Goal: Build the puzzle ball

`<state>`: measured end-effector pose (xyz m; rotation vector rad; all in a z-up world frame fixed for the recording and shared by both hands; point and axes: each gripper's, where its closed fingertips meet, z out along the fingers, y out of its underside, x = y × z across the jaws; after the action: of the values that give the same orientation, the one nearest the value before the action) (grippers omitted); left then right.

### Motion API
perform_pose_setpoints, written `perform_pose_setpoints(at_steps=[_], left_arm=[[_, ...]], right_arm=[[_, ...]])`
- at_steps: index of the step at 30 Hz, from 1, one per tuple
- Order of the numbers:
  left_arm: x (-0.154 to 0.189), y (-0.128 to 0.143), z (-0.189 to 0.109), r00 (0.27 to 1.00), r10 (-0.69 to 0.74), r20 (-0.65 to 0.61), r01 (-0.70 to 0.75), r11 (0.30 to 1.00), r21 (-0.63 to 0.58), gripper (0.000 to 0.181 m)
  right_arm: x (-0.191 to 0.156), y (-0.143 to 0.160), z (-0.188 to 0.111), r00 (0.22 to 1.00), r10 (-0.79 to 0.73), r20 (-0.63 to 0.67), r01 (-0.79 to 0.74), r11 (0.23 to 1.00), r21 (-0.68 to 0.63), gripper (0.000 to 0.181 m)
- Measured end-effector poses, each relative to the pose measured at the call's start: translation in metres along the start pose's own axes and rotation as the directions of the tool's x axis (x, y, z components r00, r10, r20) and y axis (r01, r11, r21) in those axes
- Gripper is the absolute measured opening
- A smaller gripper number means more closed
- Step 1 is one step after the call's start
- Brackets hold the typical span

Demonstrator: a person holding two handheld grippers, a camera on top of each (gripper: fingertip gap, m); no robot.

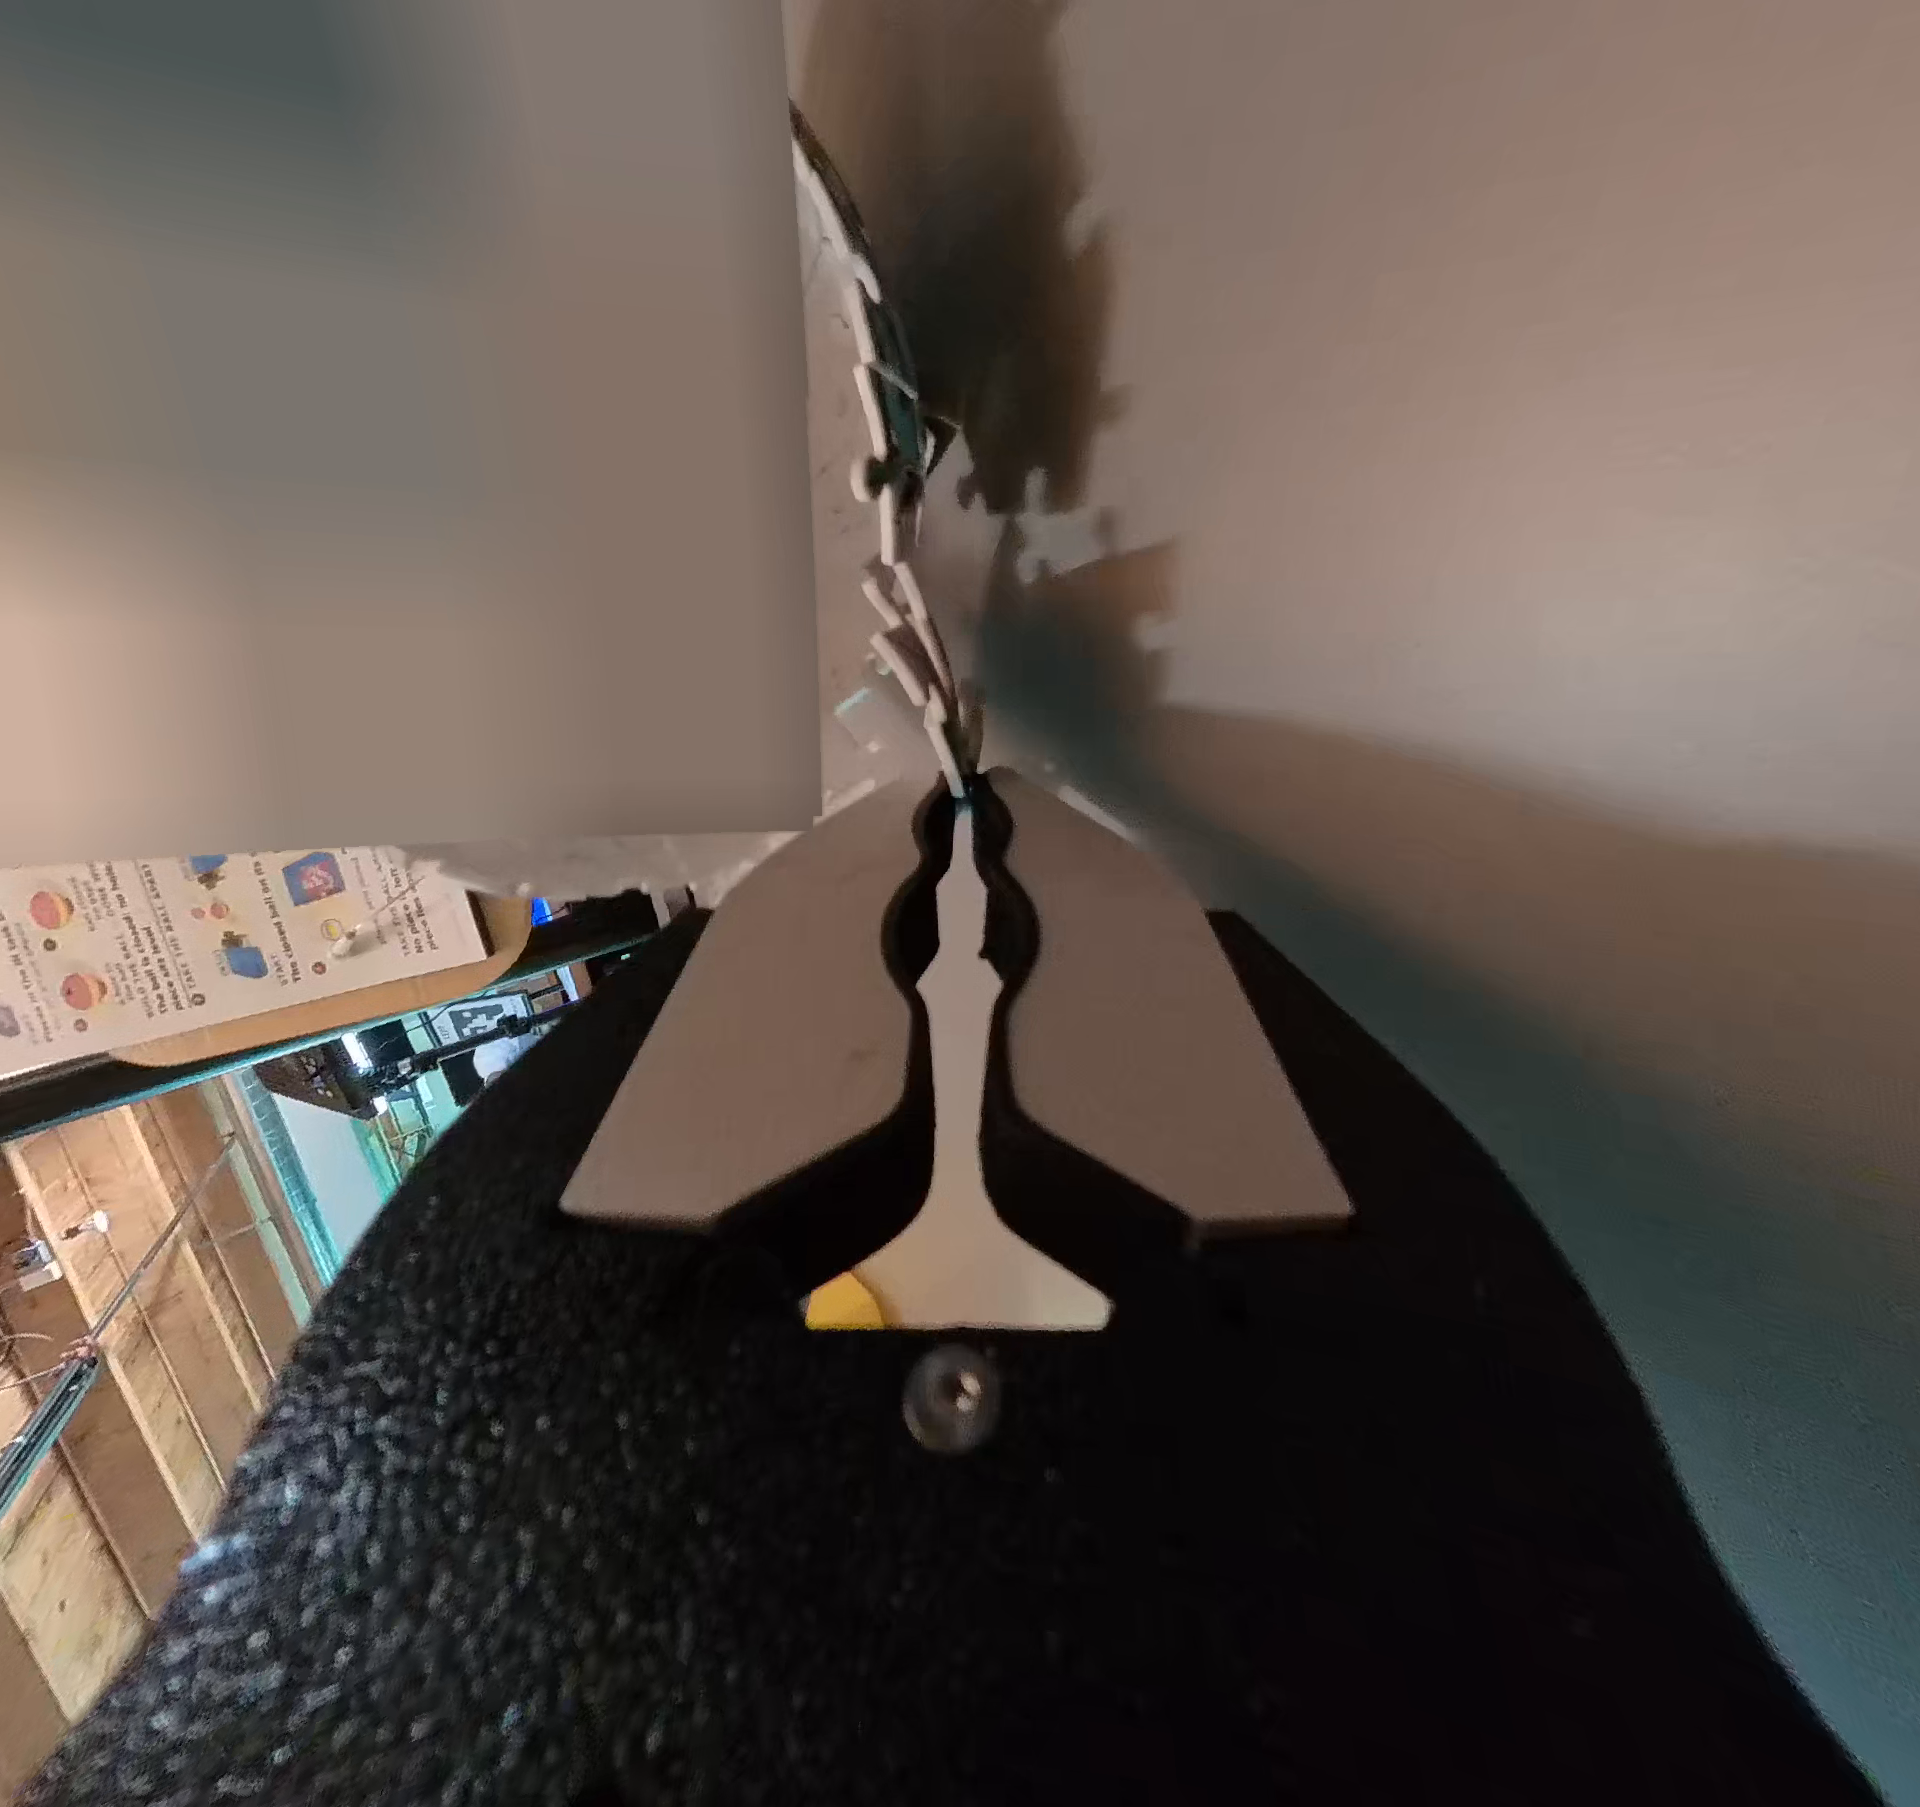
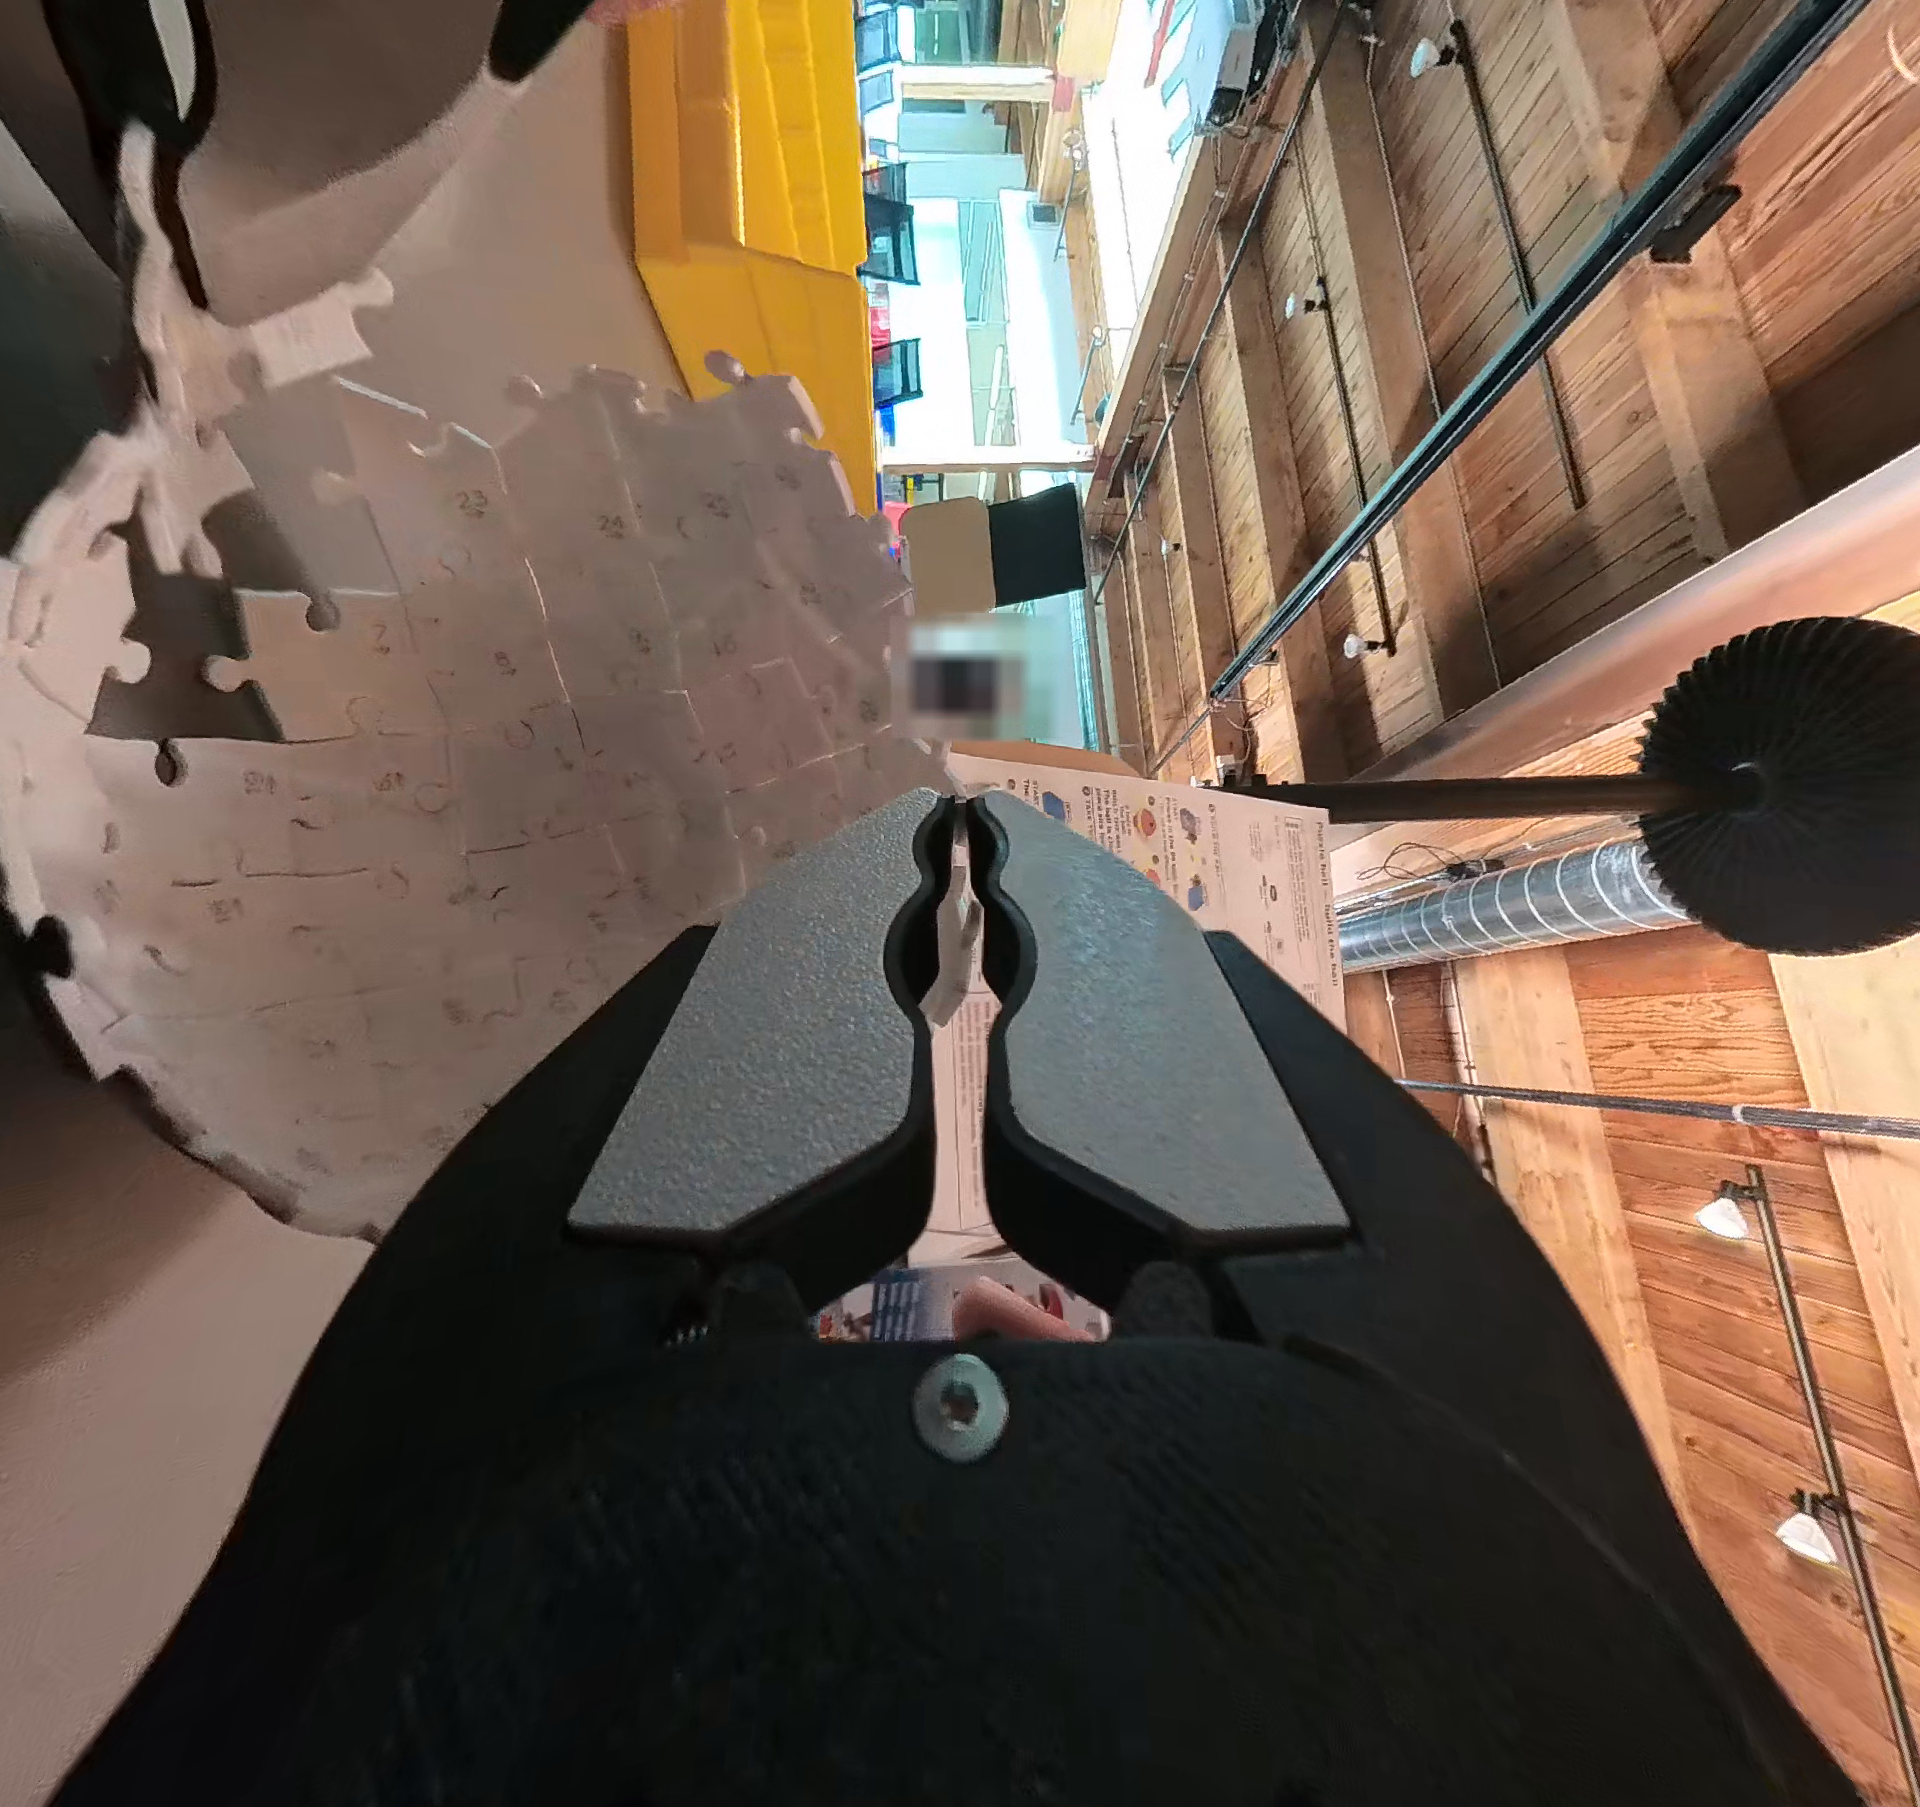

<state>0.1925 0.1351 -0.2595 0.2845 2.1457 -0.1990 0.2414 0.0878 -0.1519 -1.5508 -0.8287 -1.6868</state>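
Observation:
The part-built puzzle ball (image 2: 468,770) is a curved shell of joined pieces, and its white, numbered inner side faces the right wrist view. It has a piece-shaped hole (image 2: 177,656) near its left side. My right gripper (image 2: 961,817) is shut on a white puzzle piece (image 2: 954,947) right at the shell's rim; I cannot tell whether the piece is joined to it. My left gripper (image 1: 966,791) is shut on the shell's edge (image 1: 899,531), seen edge-on and running up from its tips. The left gripper also shows in the right wrist view (image 2: 343,95) at the top left, on the shell's far edge.
The tan table top (image 1: 1455,407) lies behind the shell, with the shell's dark shadow on it. Yellow bins (image 2: 769,147) stand behind. A printed instruction sheet (image 2: 1247,884) stands past the right gripper and also shows in the left wrist view (image 1: 208,936). A black rod with a ribbed disc (image 2: 1787,781) is at the right. Some 12 centimetres of space lies between my two pairs of fingers.

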Motion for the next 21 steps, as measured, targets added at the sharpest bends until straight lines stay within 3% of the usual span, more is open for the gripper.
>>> perform_pose_setpoints(at_steps=[5, 9, 15, 21], left_arm=[[-0.008, -0.004, -0.023, 0.999, -0.01, 0.051, 0.011, 1.0, -0.001, 0.002], [-0.023, -0.018, -0.037, 0.981, 0.075, 0.177, -0.075, 0.997, -0.006, 0.002], [-0.026, -0.021, -0.024, 0.962, 0.122, 0.245, -0.123, 0.992, -0.013, 0.002], [-0.017, -0.022, -0.011, 0.977, 0.106, 0.186, -0.11, 0.994, 0.012, 0.002]], right_arm=[[0.0, -0.002, 0.0, 1.0, -0.004, -0.003, 0.004, 1.0, 0.005, 0.002], [0.0, -0.004, 0.002, 0.999, -0.03, -0.012, 0.03, 1.0, 0.0, 0.002], [0.001, -0.007, 0.001, 0.999, -0.049, -0.022, 0.05, 0.999, 0.008, 0.002], [0.001, -0.012, 0.0, 0.994, -0.102, -0.027, 0.103, 0.995, 0.017, 0.002]])
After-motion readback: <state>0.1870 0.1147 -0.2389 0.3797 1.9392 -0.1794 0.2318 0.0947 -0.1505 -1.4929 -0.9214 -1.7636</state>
